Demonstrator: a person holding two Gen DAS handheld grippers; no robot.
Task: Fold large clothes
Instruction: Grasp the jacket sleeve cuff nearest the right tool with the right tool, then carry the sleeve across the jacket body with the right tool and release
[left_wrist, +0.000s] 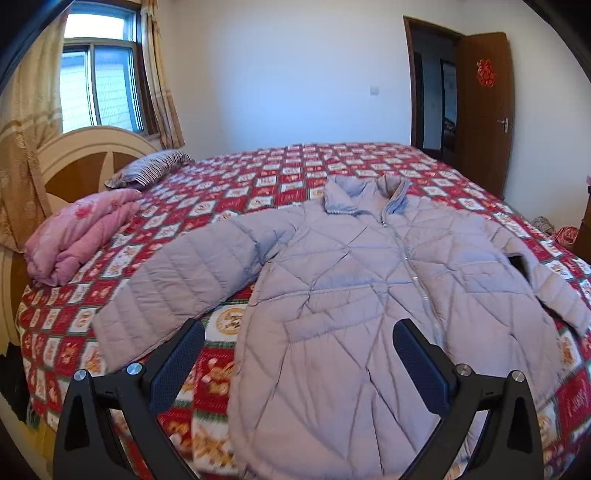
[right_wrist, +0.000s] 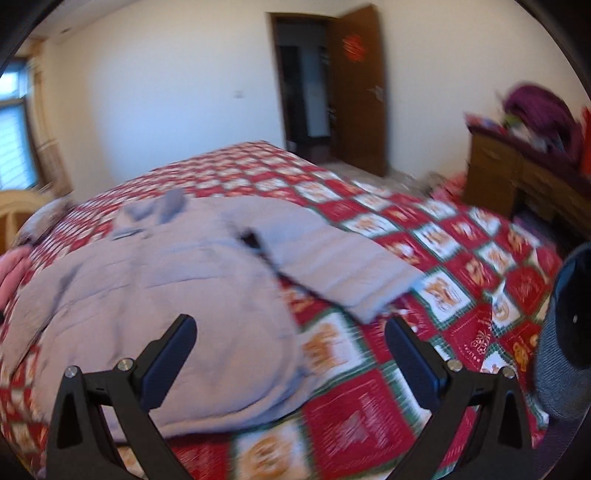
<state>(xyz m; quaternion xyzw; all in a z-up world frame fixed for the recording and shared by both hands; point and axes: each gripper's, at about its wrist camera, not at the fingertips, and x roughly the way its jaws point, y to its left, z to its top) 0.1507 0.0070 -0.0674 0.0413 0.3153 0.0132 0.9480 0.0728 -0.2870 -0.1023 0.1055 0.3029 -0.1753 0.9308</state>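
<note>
Left wrist view: a pale lilac quilted jacket (left_wrist: 369, 280) lies front-up and zipped on the red-and-white patterned bedspread (left_wrist: 258, 177), collar toward the far side, one sleeve stretched out to the left and the other to the right. The left gripper (left_wrist: 299, 354) hangs above the jacket's near hem with its fingers spread wide, gripping nothing. A folded pink quilt (left_wrist: 81, 240) and a striped pillow (left_wrist: 151, 168) sit at the far left by the headboard (left_wrist: 85, 158).

Right wrist view, blurred: the right gripper (right_wrist: 291, 350) is also wide apart and empty, over the jacket's (right_wrist: 155, 295) right edge, near its right sleeve (right_wrist: 332, 262). A wooden dresser (right_wrist: 517, 173) stands far right.
</note>
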